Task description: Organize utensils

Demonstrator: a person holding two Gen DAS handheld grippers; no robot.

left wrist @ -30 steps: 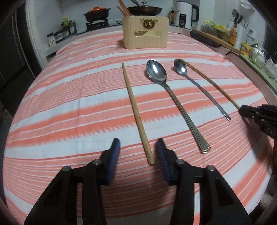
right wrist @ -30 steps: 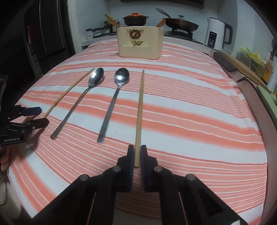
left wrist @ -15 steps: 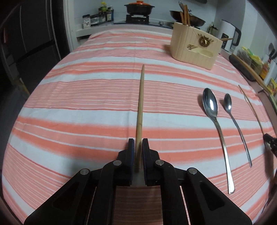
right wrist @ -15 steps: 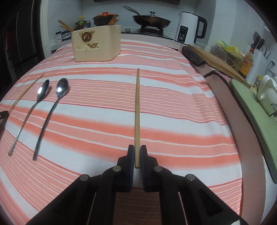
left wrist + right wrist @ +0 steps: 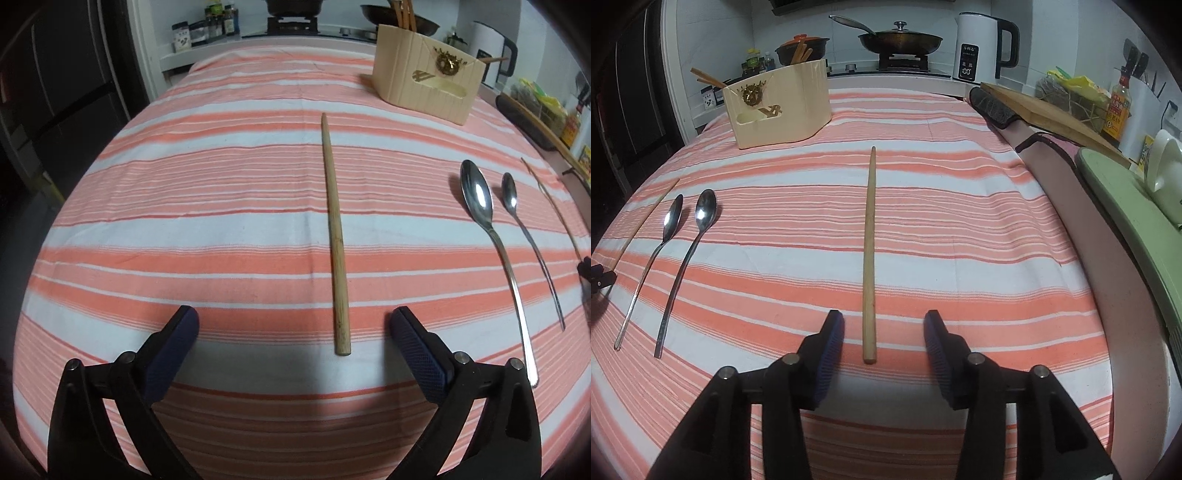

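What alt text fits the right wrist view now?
The open right gripper straddles the near end of a wooden chopstick lying on the striped tablecloth. Two spoons lie at left, with the beige utensil holder behind them.

two spoons (image 5: 685, 254), two chopsticks (image 5: 869, 251), one holder (image 5: 779, 105)

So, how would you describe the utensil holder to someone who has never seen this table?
Find the table covered by the orange and white striped cloth; at its far end, towards the kitchen counter, stands the utensil holder. It is the only upright box on the cloth, cream-coloured with a gold emblem, while the spoons and chopsticks lie flat.
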